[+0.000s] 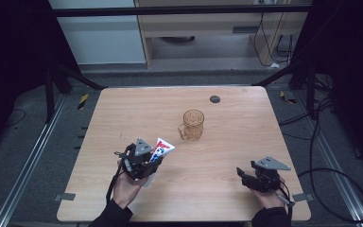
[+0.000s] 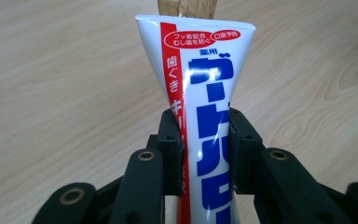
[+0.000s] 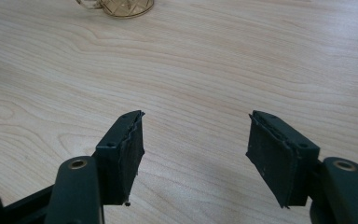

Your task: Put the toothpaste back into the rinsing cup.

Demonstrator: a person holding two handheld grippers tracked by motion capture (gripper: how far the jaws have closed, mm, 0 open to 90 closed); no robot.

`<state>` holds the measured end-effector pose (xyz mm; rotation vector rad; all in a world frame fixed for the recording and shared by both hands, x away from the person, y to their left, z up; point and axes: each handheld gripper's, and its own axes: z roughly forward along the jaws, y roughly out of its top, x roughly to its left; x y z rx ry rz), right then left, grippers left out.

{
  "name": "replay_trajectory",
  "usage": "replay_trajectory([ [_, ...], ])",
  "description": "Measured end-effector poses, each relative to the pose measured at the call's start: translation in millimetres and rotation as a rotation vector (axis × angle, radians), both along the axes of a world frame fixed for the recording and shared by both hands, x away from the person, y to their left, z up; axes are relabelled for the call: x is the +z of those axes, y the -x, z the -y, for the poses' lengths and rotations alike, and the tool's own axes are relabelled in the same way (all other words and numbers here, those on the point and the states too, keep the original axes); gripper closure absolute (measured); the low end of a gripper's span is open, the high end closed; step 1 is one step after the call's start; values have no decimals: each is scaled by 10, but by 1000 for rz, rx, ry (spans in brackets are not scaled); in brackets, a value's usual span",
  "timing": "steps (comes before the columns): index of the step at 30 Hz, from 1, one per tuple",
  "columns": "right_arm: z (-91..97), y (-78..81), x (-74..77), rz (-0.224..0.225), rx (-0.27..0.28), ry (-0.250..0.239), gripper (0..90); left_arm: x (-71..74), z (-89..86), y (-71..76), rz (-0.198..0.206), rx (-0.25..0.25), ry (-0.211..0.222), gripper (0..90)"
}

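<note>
Wooden table [image 1: 227, 156], toothpaste tube [image 2: 205, 116] between jaws

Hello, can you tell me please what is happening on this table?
A person holds tongs in each hand at a light wooden table. The left tongs are shut on a white toothpaste tube with red and blue print, which points toward an amber glass mug at mid-table. The right tongs stand open over bare wood, holding nothing.

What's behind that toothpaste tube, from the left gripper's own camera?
Just above the toothpaste tube, held in the left gripper, a sliver of amber glass mug peeks out. The tube covers the rest of the mug; wooden table lies around.
</note>
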<state>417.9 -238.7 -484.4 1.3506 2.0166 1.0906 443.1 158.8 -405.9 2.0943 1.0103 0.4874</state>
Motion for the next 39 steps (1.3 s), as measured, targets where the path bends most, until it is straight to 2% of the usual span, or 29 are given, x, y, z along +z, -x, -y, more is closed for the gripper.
replay_trajectory([
  [6,-6,3,-3,-3,-2,-2,358,105,-41,-5,66,28,43,695],
  [7,-7,3,-3,-3,-2,-2,359,105,-41,-5,66,28,43,695],
  [8,-10,5,-3,-4,-4,-3,359,149,-49,-14,89,37,59,695],
  [17,-3,10,5,10,-6,-4,361,317,-23,-166,195,80,120,696],
  [19,-1,11,7,14,-8,-4,362,343,-14,-218,207,92,156,696],
  [26,1,14,13,14,-15,-15,362,392,54,-395,255,126,230,697],
  [32,1,7,10,18,-16,-18,364,414,128,-533,295,145,256,698],
  [39,-22,-2,2,19,-11,-19,365,440,218,-685,319,164,300,698],
])
